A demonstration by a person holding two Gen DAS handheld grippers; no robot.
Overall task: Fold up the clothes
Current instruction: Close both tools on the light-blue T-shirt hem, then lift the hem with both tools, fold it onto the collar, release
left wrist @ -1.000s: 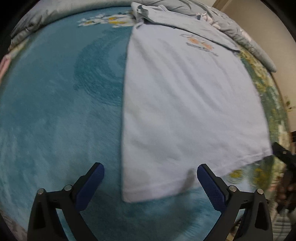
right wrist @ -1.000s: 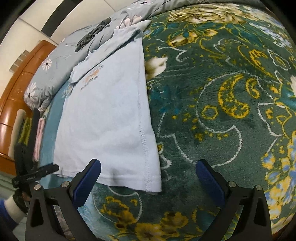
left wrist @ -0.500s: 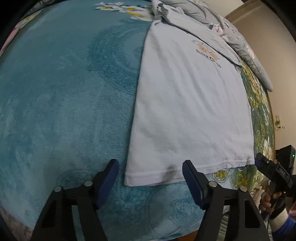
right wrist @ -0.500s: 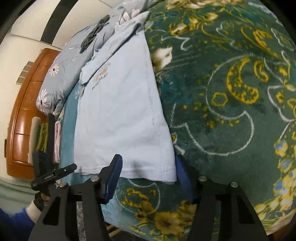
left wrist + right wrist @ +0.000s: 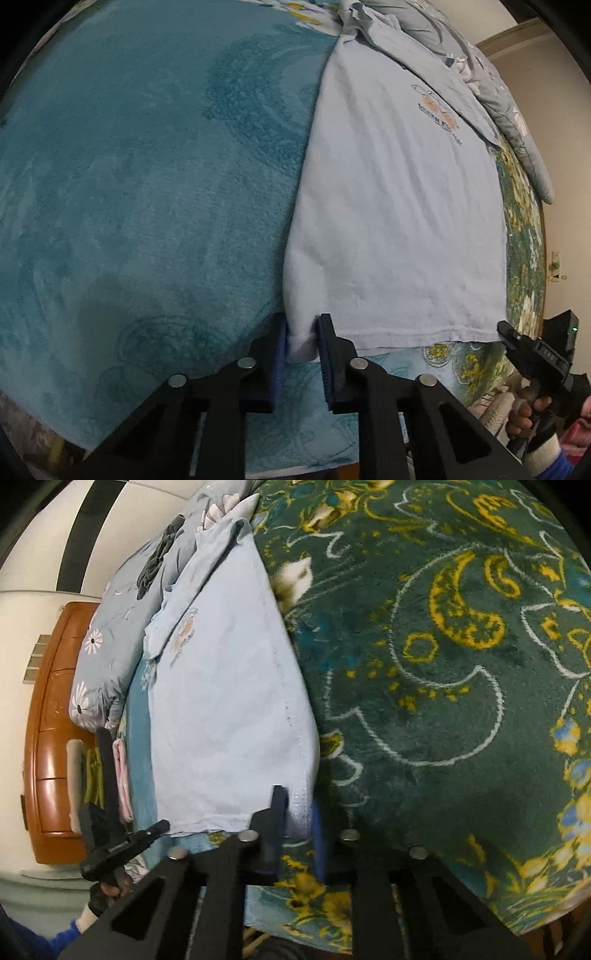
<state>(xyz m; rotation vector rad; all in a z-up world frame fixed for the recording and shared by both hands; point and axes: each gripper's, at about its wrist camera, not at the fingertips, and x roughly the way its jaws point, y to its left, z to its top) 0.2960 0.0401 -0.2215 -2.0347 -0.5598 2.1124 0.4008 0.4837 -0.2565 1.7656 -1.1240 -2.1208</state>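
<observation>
Your left gripper (image 5: 302,345) is clamped on the near left hem corner of the t-shirt (image 5: 399,221), cloth bunched between the blue pads (image 5: 325,354). Your right gripper (image 5: 297,821) is pinched on the opposite hem corner of the same shirt (image 5: 229,709); a fold of cloth sits between its jaws. Both claws sit at the near edge of the bed, one at each end of the hem. From there the shirt runs straight away from you, long axis hem-to-collar. It lies flat on the blanket (image 5: 147,184), and the printed logo (image 5: 439,114) and collar are at the far end by the grey floral quilt (image 5: 110,642). Neither hand is nearer, both are level on the hem. Likely next move: carry the hem forward along that axis toward the collar; keep both corners level or the fold will skew.
</observation>
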